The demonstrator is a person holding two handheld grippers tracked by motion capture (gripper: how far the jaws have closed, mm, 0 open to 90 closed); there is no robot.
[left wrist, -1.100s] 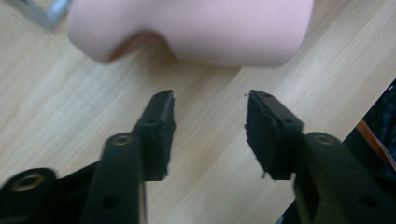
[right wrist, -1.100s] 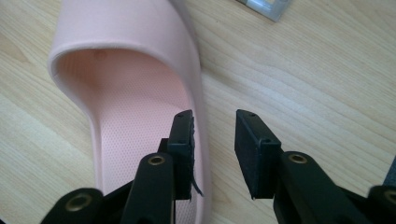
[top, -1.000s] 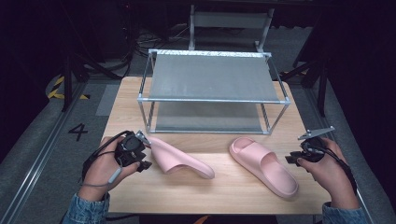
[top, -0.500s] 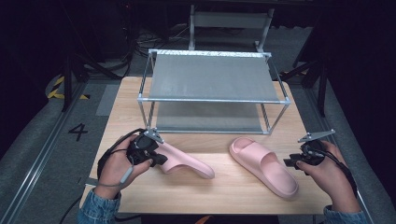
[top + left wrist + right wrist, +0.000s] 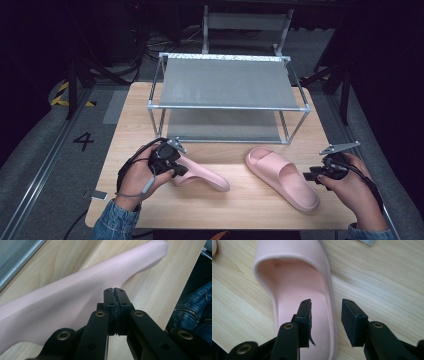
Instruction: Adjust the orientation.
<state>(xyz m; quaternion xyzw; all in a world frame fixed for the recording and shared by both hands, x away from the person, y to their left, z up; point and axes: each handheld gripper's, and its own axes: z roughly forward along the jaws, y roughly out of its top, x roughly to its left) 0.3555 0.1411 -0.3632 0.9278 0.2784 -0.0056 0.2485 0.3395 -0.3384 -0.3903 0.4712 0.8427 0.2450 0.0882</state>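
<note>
Two pink slippers lie on the wooden table. The left slipper [image 5: 202, 175] lies on its side, and my left gripper [image 5: 179, 167] sits at its near end. In the left gripper view the jaws [image 5: 115, 293] are shut pad to pad with nothing between them, and the slipper [image 5: 62, 300] lies just beside and beyond the tips. The right slipper [image 5: 282, 177] lies sole down. My right gripper [image 5: 309, 176] is at its right side, open. Its jaws [image 5: 325, 306] have just been opening, and they straddle the slipper's [image 5: 294, 277] side wall without pressing it.
A two-level metal rack [image 5: 225, 87] with grey shelves stands at the back half of the table [image 5: 240, 205]. A grey chair [image 5: 245, 22] is behind it. A small light item [image 5: 99, 195] lies at the table's front left corner.
My left hand has moved right, up against the left slipper's near end. The right hand has kept its place beside the right slipper.
</note>
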